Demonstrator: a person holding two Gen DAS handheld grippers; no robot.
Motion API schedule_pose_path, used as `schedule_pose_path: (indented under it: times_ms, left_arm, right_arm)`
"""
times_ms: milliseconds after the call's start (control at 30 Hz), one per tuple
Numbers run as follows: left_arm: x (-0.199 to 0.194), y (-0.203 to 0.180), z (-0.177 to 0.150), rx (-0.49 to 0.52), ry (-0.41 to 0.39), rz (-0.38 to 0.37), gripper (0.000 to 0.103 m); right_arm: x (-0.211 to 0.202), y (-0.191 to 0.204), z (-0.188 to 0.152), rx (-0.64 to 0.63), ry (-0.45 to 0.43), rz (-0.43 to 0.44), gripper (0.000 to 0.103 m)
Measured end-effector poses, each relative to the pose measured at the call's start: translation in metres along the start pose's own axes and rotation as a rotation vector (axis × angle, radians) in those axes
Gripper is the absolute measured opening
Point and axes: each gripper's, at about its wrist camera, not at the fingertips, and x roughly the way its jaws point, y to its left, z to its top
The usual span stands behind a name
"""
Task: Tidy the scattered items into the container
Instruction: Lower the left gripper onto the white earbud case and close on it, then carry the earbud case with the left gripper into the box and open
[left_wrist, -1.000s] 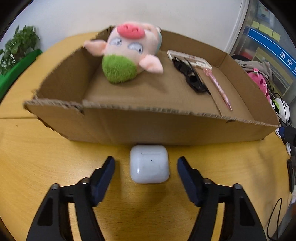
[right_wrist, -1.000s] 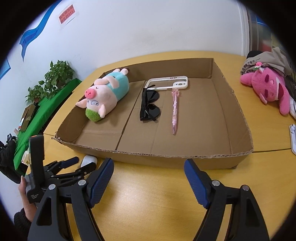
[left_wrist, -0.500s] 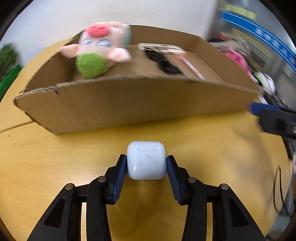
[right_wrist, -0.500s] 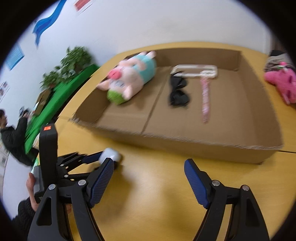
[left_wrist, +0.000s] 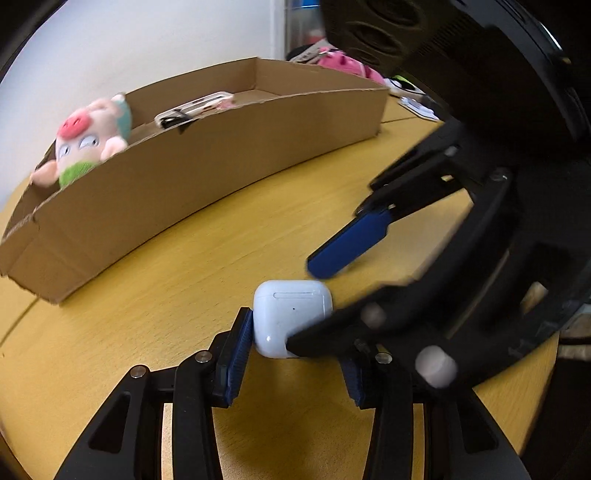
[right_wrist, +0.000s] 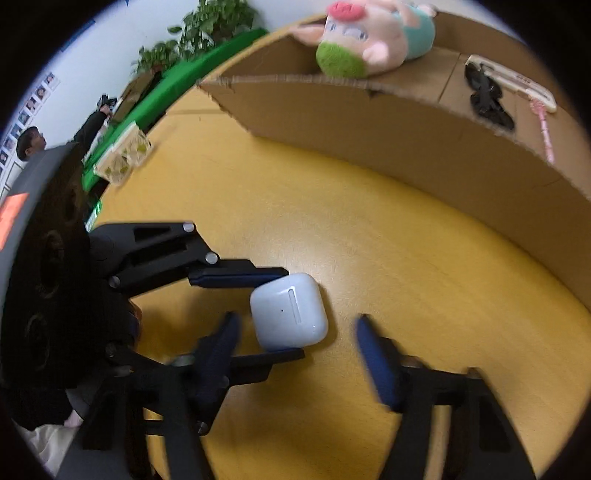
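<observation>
Yellow wooden tabletop (right_wrist: 406, 258) carries a shallow cardboard box (left_wrist: 207, 162) holding a pig plush (right_wrist: 373, 37), sunglasses (right_wrist: 485, 98), a phone case (right_wrist: 517, 83) and a pink pen (right_wrist: 545, 133). Outside it, near its front wall, the left gripper (left_wrist: 291, 343) is clamped on a white earbud case (left_wrist: 290, 314). The right gripper (right_wrist: 295, 347) hangs spread wide around the same case, its fingers (right_wrist: 376, 365) not touching it.
</observation>
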Motion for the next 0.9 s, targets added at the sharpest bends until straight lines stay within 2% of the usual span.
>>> schedule_pose_path:
  times_ms: [67,233,367,600,767,900]
  left_arm:
    - [0.0,0.0,-0.001,0.004,-0.003,-0.006,0.047]
    - [-0.003,-0.007,-0.004,0.011,-0.009,-0.002,0.047]
    - [-0.009,-0.01,-0.002,0.02,-0.021,0.034,0.047]
    - [-0.045,0.002,0.026,0.014,-0.111,0.067,0.046]
    - [-0.071,0.009,0.053,0.106,-0.153,0.132,0.047]
    - [-0.084,0.031,0.085,0.154,-0.183,0.158,0.046]
  right_arm:
    - [0.001,0.003,0.0,-0.02,0.017,0.011,0.04]
    - [0.001,0.004,-0.001,-0.035,0.031,0.012,0.039]
    - [-0.001,0.006,-0.003,-0.044,0.021,0.001,0.039]
    - [-0.039,0.014,0.011,-0.059,-0.088,-0.002,0.038]
    - [-0.069,0.027,0.037,-0.114,-0.157,-0.046,0.038]
    - [-0.093,0.024,0.065,-0.121,-0.215,-0.048,0.037]
